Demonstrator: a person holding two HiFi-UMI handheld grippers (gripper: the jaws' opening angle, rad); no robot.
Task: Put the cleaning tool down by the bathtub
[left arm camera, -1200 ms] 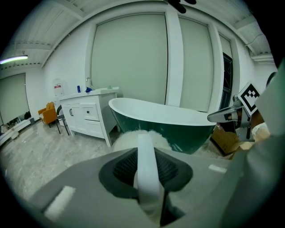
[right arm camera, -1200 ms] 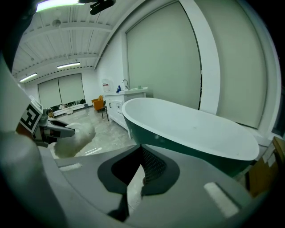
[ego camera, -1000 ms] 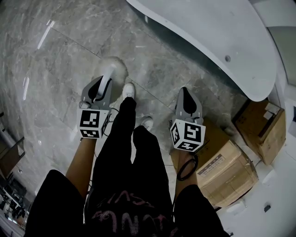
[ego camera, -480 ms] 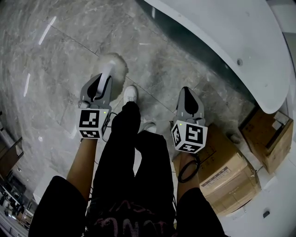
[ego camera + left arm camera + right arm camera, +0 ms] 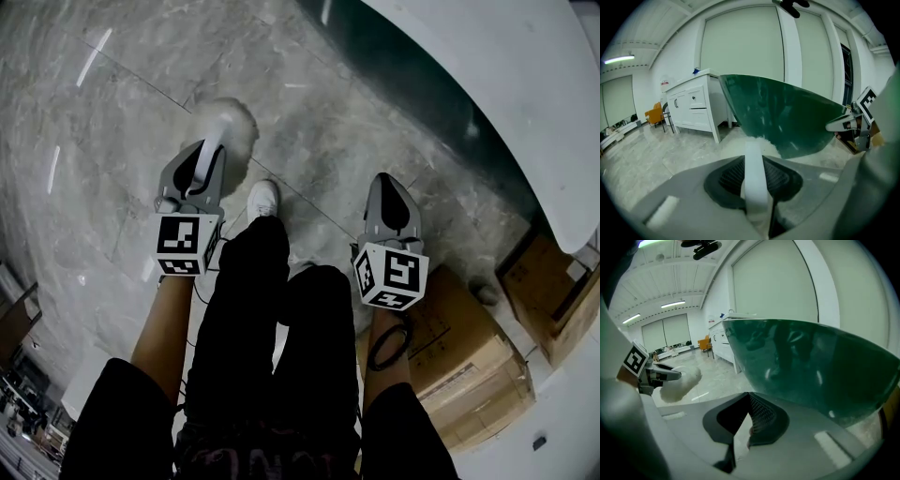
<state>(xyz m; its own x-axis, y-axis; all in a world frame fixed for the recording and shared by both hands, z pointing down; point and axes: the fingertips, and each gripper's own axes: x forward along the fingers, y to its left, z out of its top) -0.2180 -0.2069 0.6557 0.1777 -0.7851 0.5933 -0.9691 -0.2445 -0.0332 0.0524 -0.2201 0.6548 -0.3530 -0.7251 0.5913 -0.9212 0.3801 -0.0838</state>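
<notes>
A cleaning tool with a fluffy white head (image 5: 230, 122) hangs over the marble floor. Its flat white handle (image 5: 754, 178) is clamped in my left gripper (image 5: 208, 150), and the fluffy head (image 5: 757, 143) shows just past the jaws. The bathtub has a white rim (image 5: 525, 103) and a dark green outer wall (image 5: 787, 117), and it curves across the upper right. My right gripper (image 5: 390, 183) is shut with nothing in it and points at the green tub wall (image 5: 811, 366). From the right gripper view, the tool's head (image 5: 679, 380) is at the left.
Cardboard boxes (image 5: 459, 356) (image 5: 553, 291) stand on the floor right of my right gripper, below the tub's end. The person's dark legs and a white shoe (image 5: 262, 199) are between the grippers. A white cabinet (image 5: 693, 105) stands left of the tub.
The person has stepped along the floor, and the tub and boxes have slid to the right in the head view. Both grippers keep their pose, the left still holding the tool.
</notes>
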